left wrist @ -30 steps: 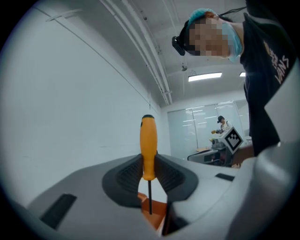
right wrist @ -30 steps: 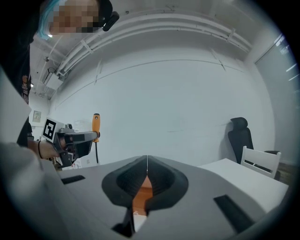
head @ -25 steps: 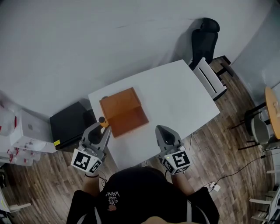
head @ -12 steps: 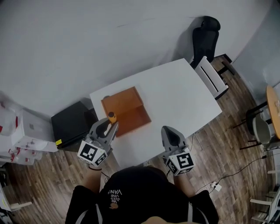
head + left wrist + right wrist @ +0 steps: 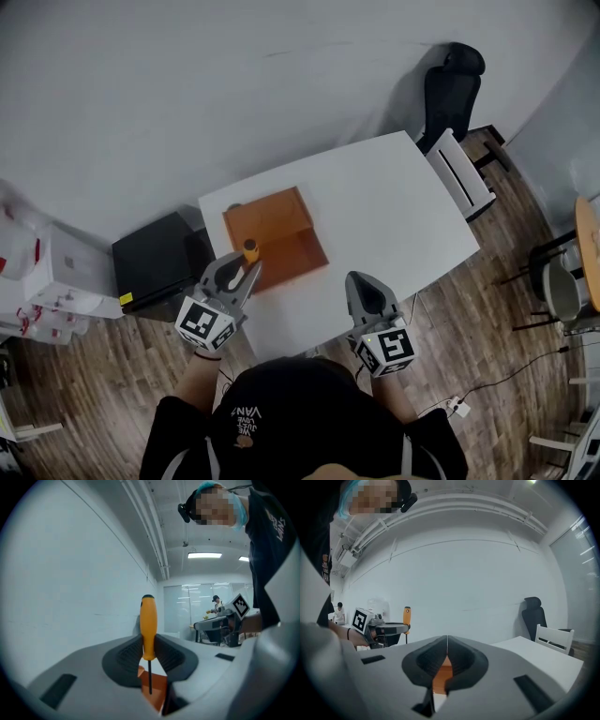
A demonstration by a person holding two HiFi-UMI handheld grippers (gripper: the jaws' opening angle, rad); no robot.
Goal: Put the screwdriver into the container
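An orange open container (image 5: pixel 277 239) sits on the left part of the white table (image 5: pixel 384 216). My left gripper (image 5: pixel 244 269) hovers at the container's near left corner, shut on a screwdriver (image 5: pixel 249 249). In the left gripper view the screwdriver (image 5: pixel 148 625) stands upright, orange handle up and dark shaft down, pinched at the handle's lower end between the pads of the left gripper (image 5: pixel 148 644), with the container (image 5: pixel 158 688) below it. My right gripper (image 5: pixel 362 283) is at the table's near edge with its jaws shut and empty; the right gripper (image 5: pixel 447 645) also sees the screwdriver (image 5: pixel 407 616) off to its left.
A black office chair (image 5: pixel 450 89) and a white chair (image 5: pixel 464 173) stand at the table's far right end. A black case (image 5: pixel 155 267) lies on the floor left of the table, with white boxes (image 5: pixel 47 281) beyond it. A round wooden table (image 5: pixel 589 234) shows at the right edge.
My left gripper has carried the screwdriver rightward, from beside the table's left edge up to the container's near left corner. The right gripper has stayed where it was.
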